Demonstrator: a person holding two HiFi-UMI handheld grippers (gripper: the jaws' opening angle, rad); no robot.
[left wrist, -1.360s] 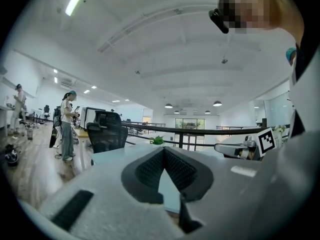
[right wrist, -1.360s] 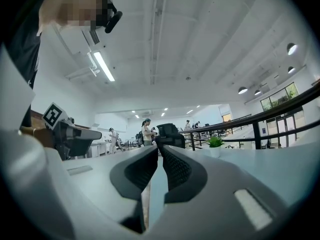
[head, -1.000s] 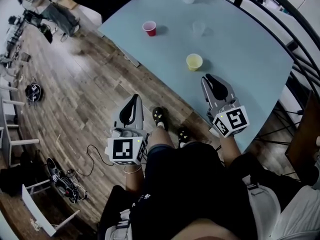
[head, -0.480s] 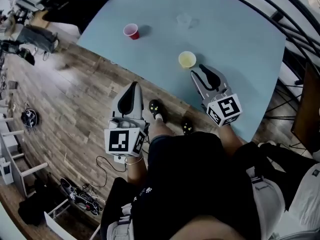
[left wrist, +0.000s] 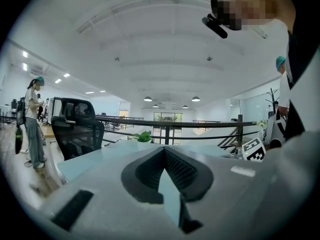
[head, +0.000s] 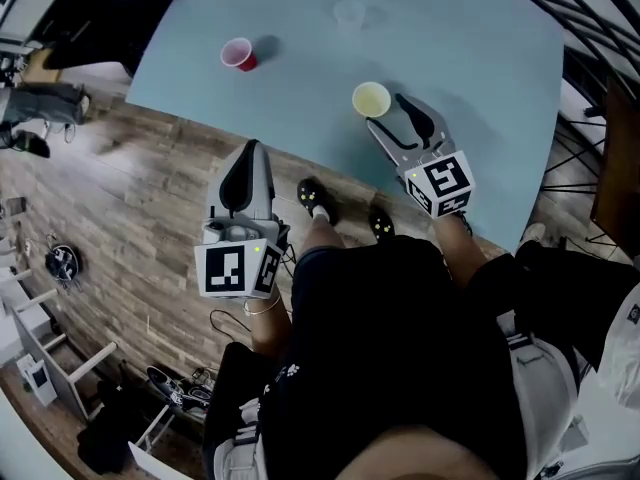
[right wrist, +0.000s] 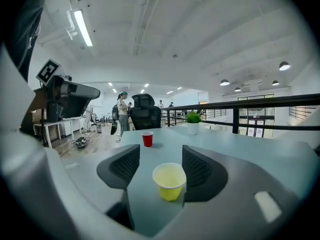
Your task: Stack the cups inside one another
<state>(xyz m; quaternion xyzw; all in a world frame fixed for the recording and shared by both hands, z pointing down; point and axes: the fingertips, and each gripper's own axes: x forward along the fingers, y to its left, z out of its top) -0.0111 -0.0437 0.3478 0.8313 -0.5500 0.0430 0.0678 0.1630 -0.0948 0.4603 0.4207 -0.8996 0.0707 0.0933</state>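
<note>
Three cups stand on the pale blue table (head: pixel 470 58): a red cup (head: pixel 238 54) at the left, a clear cup (head: pixel 350 13) at the far side, and a yellow cup (head: pixel 371 99) near the front edge. My right gripper (head: pixel 388 116) is level with the yellow cup (right wrist: pixel 169 181), which stands upright between its jaws. Those jaws have just been opening and the pads (right wrist: pixel 125 166) do not press on the cup. The red cup (right wrist: pixel 147 139) stands farther off. My left gripper (head: pixel 250 148) hangs over the wooden floor short of the table edge, shut (left wrist: pixel 164 153) on nothing.
A potted plant (right wrist: pixel 192 121) stands at the table's far edge, with a black railing (right wrist: pixel 280 103) behind it. An office chair (right wrist: pixel 145 115) and a standing person (right wrist: pixel 122 109) are beyond the table's left side. My shoes (head: pixel 318 200) are below the near edge.
Both grippers have moved forward towards the table. The right gripper has come down to the yellow cup and its jaws have opened around it.
</note>
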